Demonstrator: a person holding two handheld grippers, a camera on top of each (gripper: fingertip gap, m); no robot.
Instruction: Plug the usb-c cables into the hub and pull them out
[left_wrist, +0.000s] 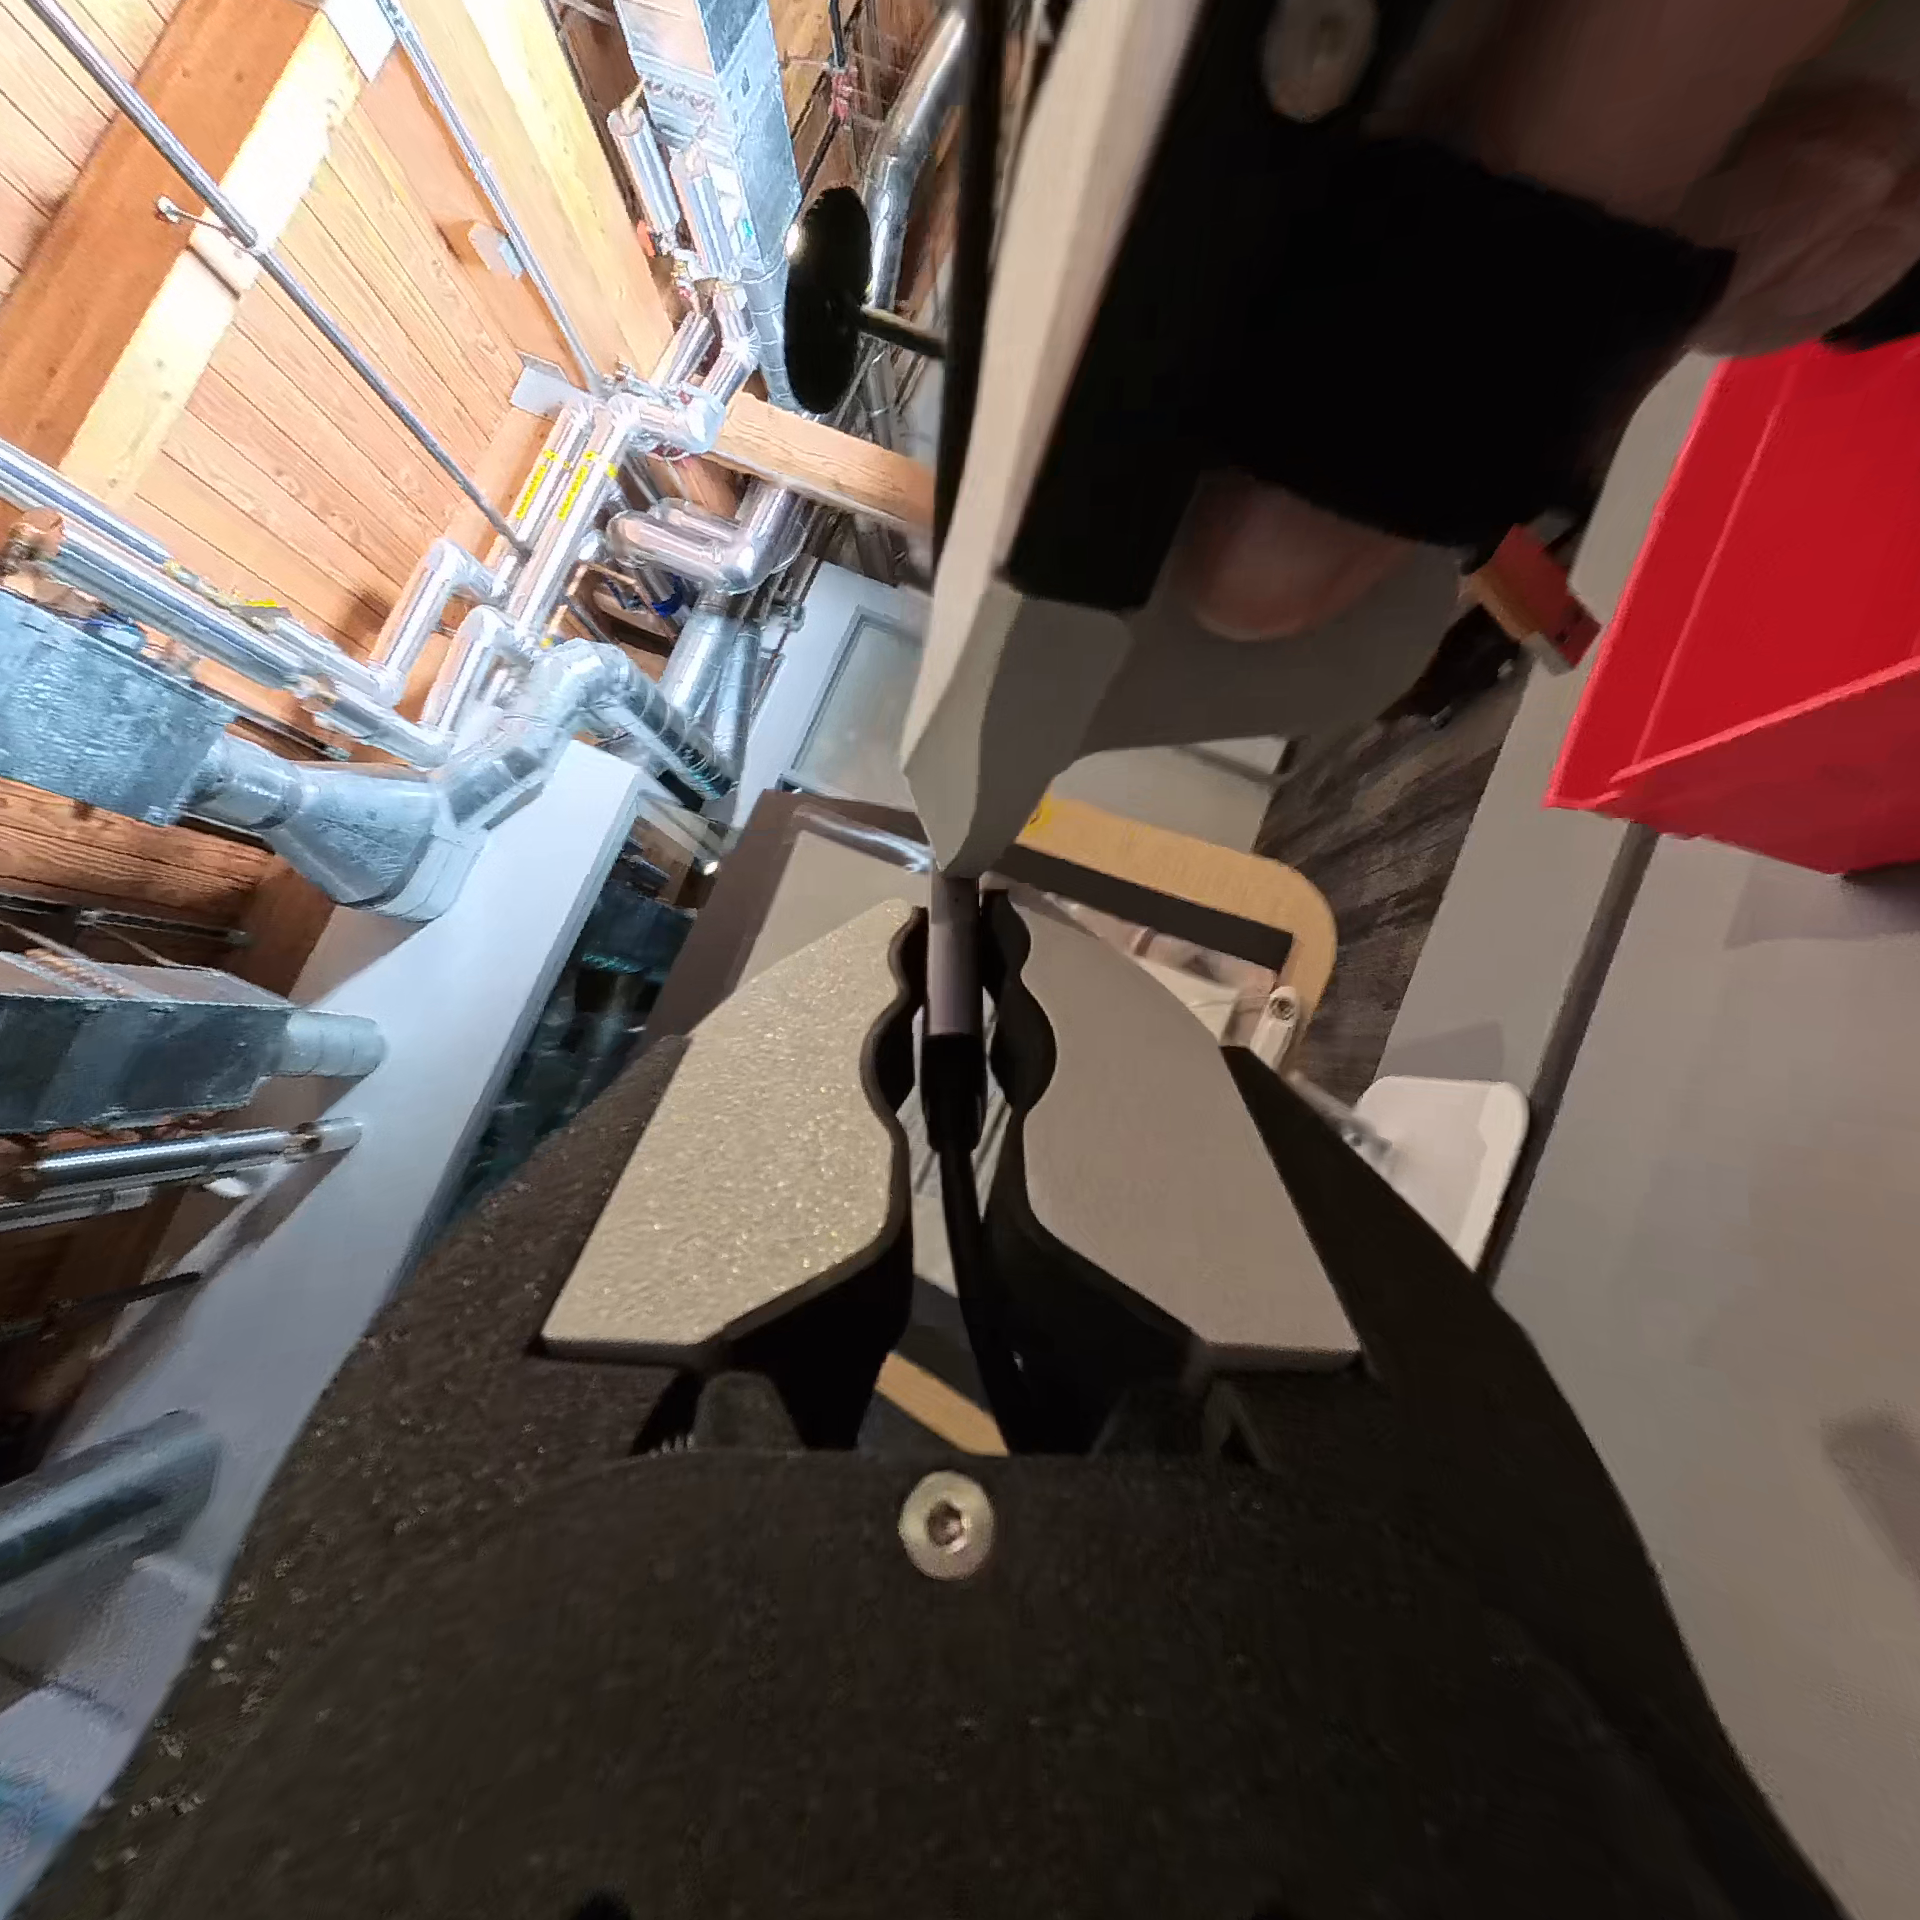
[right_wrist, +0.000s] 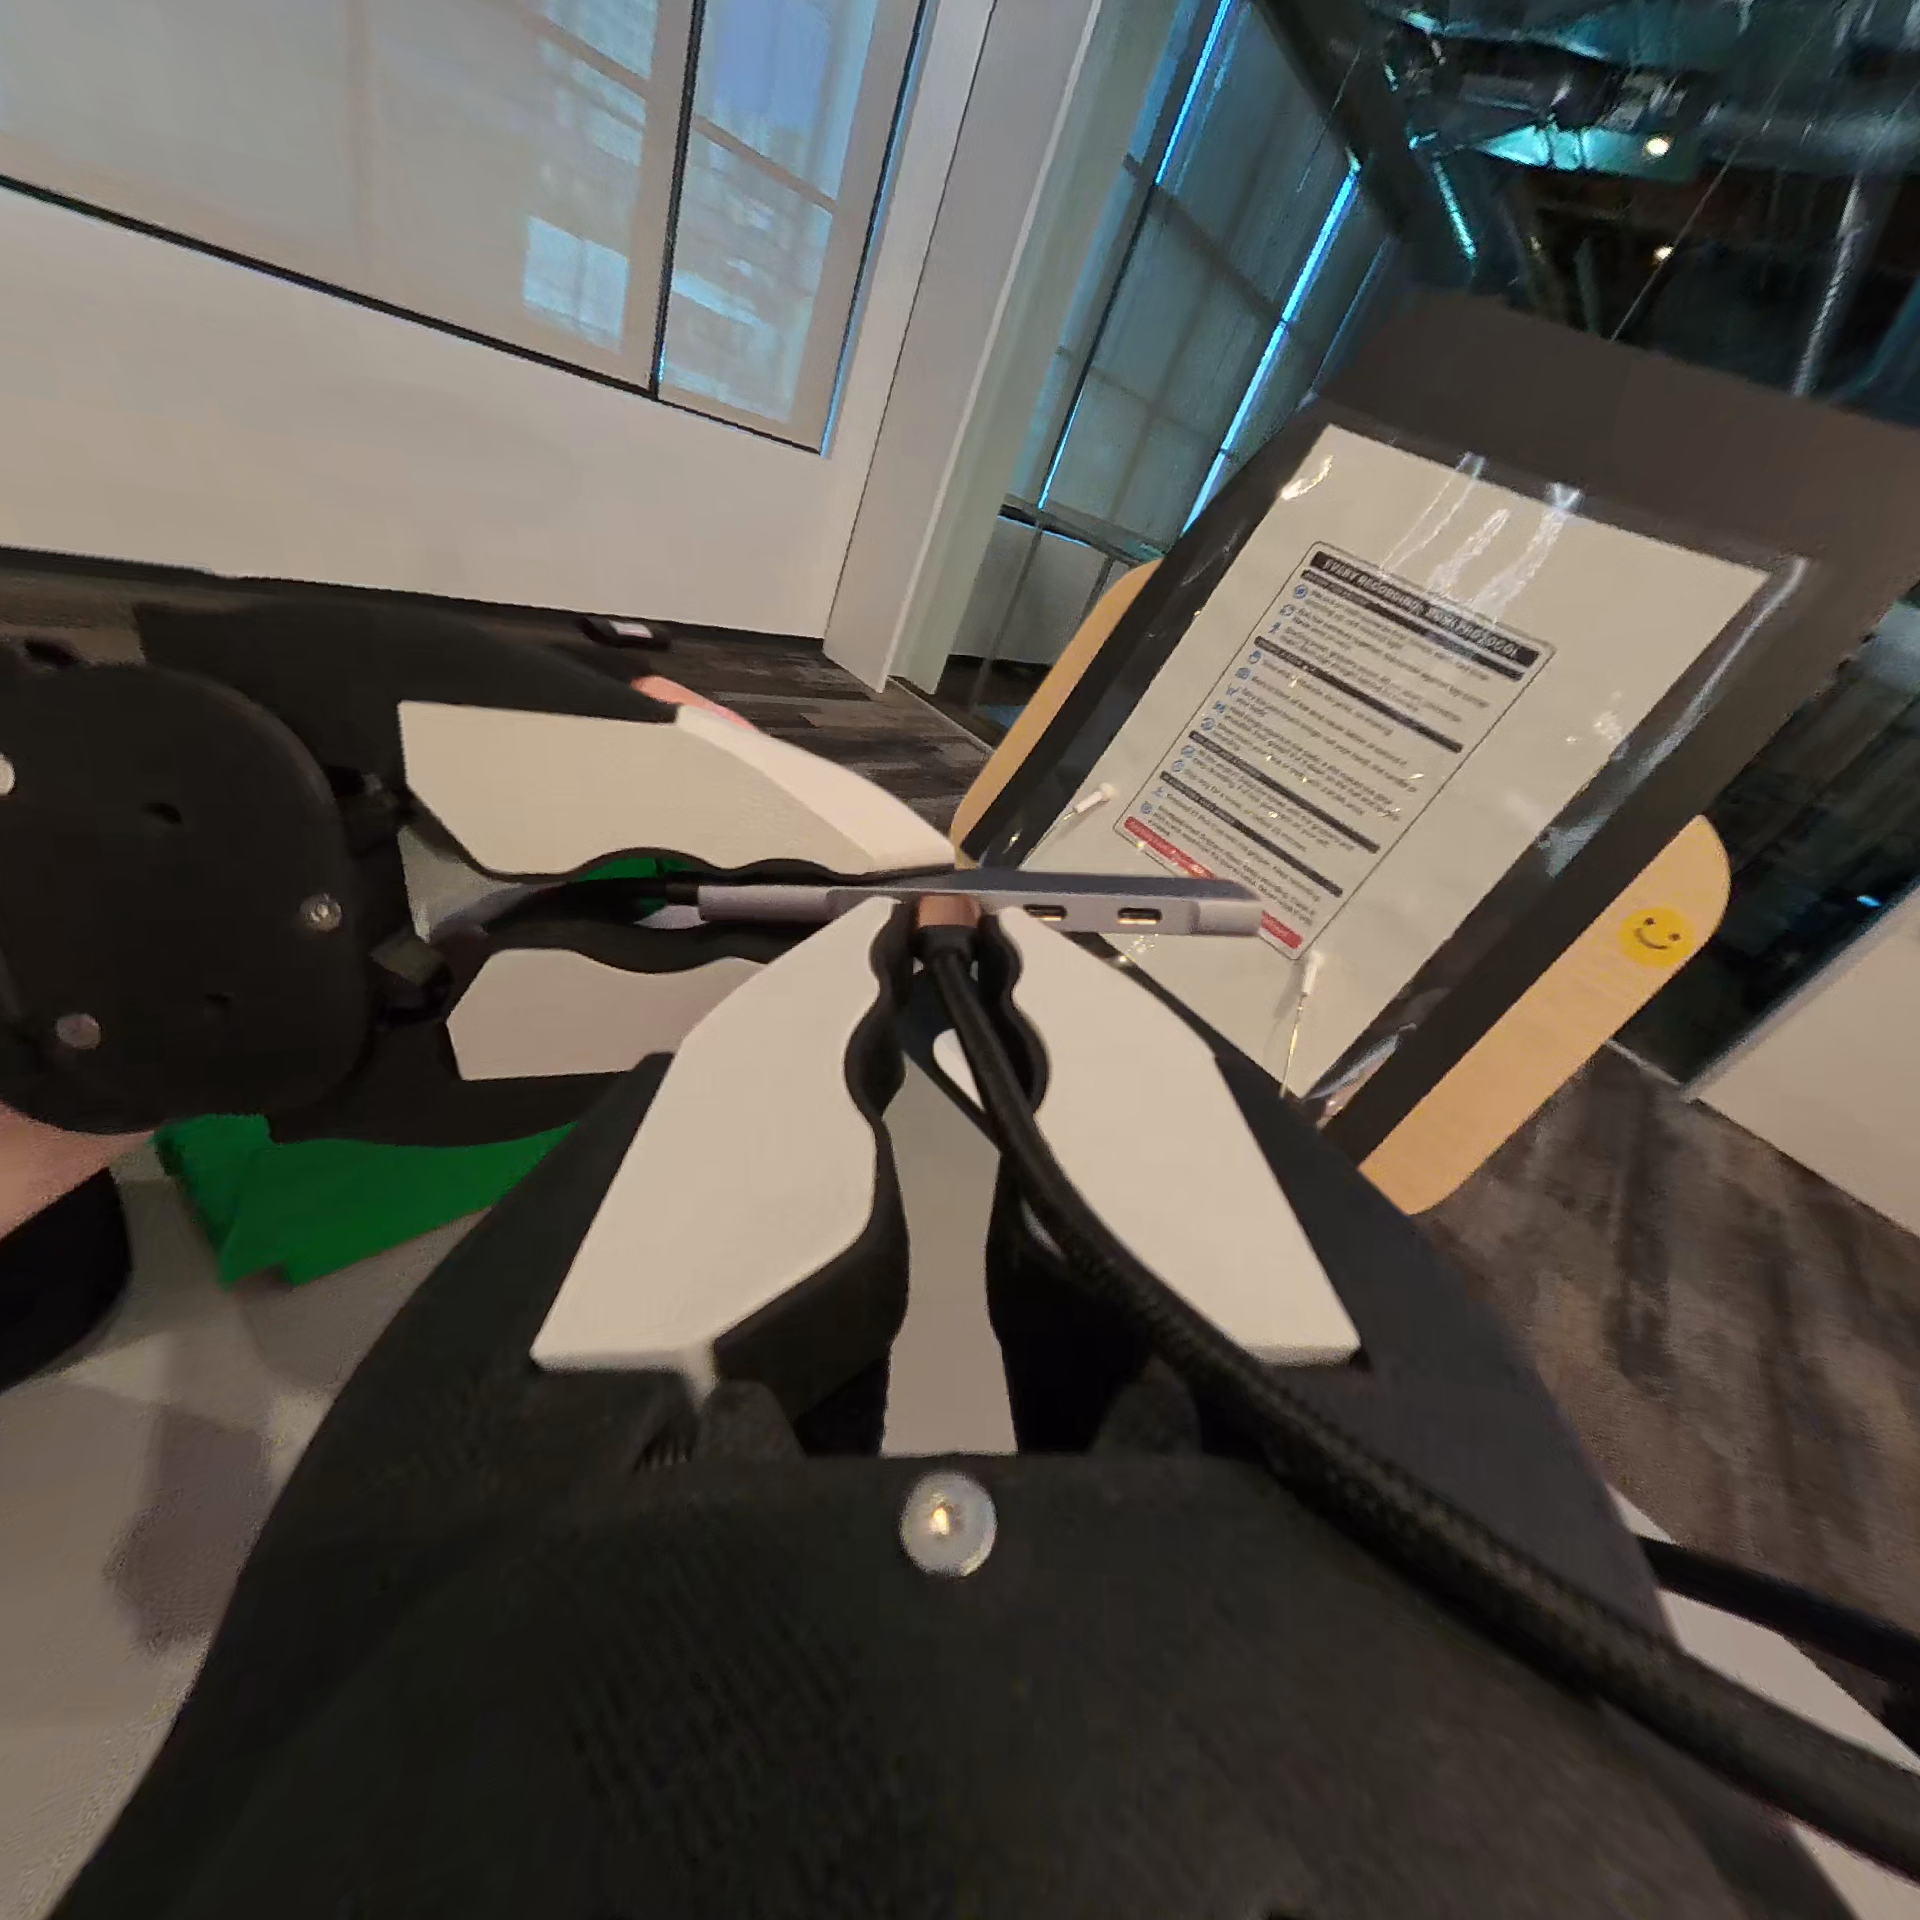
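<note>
1. Nearest the camera in the left wrist view, the left gripper (left_wrist: 954, 971) is clenched on a grey plug body with a thin black lead (left_wrist: 961, 1226); judging by the right wrist view, this is the hub's own end, held up off the desk (left_wrist: 1704, 1195).
2. In the right wrist view, the hub (right_wrist: 1101, 902) is seen as a flat grey bar held level in the air, just ahead of the right gripper (right_wrist: 943, 935).
3. The right gripper is clamped on the copper-coloured plug (right_wrist: 943, 918) of a braided black usb-c cable (right_wrist: 1299, 1382), its tip touching the hub's edge; whether it is seated cannot be told.
4. Two ports (right_wrist: 1091, 916) to the right are seen empty, so most plugging, and all pulling out, is judged to remain.
5. A printed sheet (right_wrist: 1340, 727) under clear film stands behind; its text is not given. A yellow smiley sticker (right_wrist: 1656, 932) is seen on the wooden board. No brand is legible.
</note>
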